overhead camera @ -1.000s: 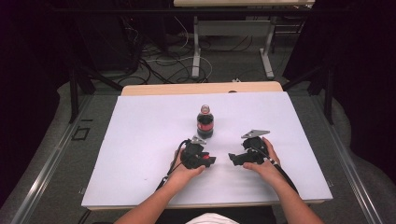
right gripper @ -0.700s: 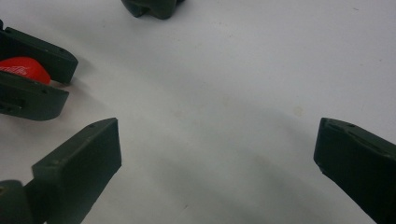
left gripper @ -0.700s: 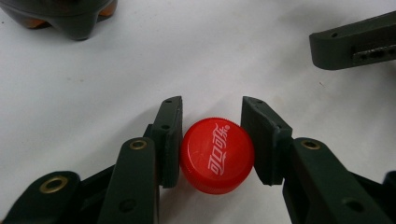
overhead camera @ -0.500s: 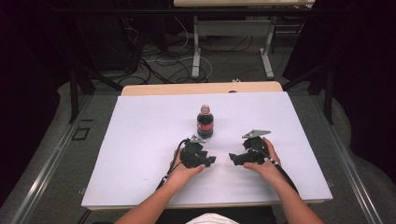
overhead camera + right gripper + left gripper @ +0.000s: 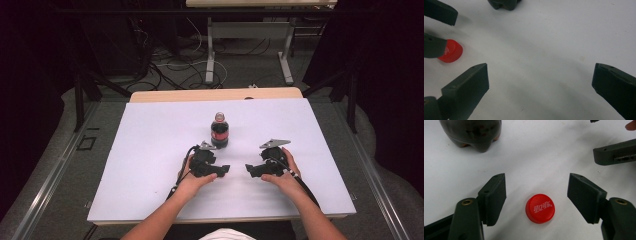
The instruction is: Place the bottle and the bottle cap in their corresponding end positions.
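Resting flat on the matte white table sheet, the red bottle cap lies top side up: a smooth plastic disc with white printed script. It sits between the jaws of your left gripper, touching neither pad. Those jaws have just been opening, and both blocky, dark, squared-off pads now stand clear of the cap on either side.

In the high view your left gripper lies low on the sheet, just in front of the cola bottle, which stands upright and uncapped. The bottle is dark, with a red label band; its lobed base shows in the left gripper view, glossy and rounded, close behind the jaws.

Your right gripper lies near the left one, the tips facing each other across a short gap. Its jaws stand wide apart, nothing between them but bare sheet. From the right gripper view, the cap lies off to one side, partly behind a left-gripper jaw.
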